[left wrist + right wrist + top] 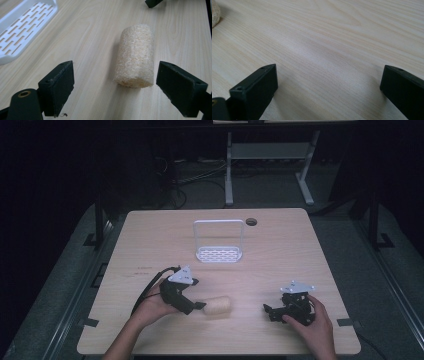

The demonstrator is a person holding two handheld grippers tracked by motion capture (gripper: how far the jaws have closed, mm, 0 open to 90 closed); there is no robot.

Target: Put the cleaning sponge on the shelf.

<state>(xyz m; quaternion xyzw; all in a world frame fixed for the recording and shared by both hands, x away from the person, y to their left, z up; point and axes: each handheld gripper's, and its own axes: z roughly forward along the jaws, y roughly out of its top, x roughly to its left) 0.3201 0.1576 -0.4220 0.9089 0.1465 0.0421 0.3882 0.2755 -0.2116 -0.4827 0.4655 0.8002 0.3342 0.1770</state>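
— What's the surface like?
— A pale wood-grain table (280, 245) in a dark room, grey floor (350, 235) around it. A white slotted rack (218, 251) stands mid-table.
— And the loofah (136, 56)?
— Lying near the front edge, just ahead of the left gripper (115, 82), fingers spread, not touching. The right gripper (329, 85) is spread over bare wood.

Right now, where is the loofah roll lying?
In the high view the loofah roll lies on the table's near half, just ahead of the open left gripper, nearer than the white rack.
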